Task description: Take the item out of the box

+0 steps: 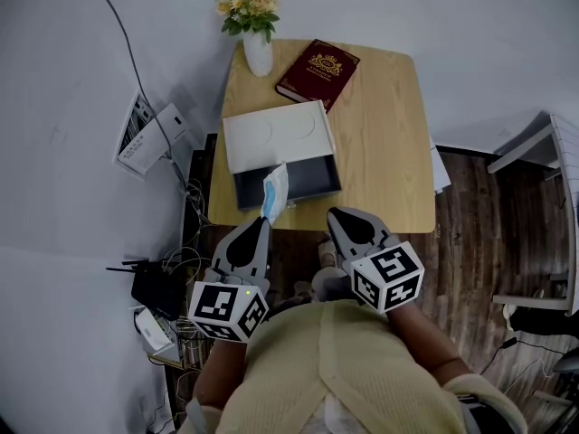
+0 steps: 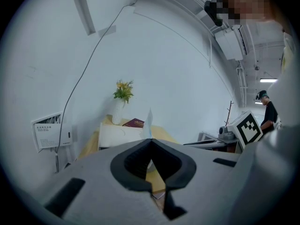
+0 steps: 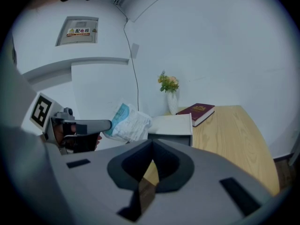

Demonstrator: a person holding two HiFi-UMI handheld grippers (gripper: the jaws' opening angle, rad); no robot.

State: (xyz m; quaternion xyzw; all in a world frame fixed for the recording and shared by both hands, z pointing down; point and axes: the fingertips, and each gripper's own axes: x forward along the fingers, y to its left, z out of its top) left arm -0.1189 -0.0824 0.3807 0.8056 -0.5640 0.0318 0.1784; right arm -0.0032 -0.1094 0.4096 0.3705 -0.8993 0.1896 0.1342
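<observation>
The box point(image 1: 303, 179) lies on the wooden table point(image 1: 380, 152), a dark tray whose white lid point(image 1: 276, 134) is slid toward the back. A white and blue packet point(image 1: 275, 192) hangs over the table's near edge, in front of the tray, pinched by my left gripper point(image 1: 263, 221), which is shut on its lower end. In the left gripper view the packet point(image 2: 149, 122) stands edge-on above the shut jaws. The right gripper view shows the same packet point(image 3: 127, 123) held clear of the box point(image 3: 172, 126). My right gripper point(image 1: 337, 214) is shut and empty, just off the table's front edge.
A dark red book point(image 1: 317, 70) and a white vase of flowers point(image 1: 256, 34) stand at the table's back. Cables, a router and a wall panel point(image 1: 145, 134) lie to the left on the floor. A white frame point(image 1: 543, 152) stands at the right.
</observation>
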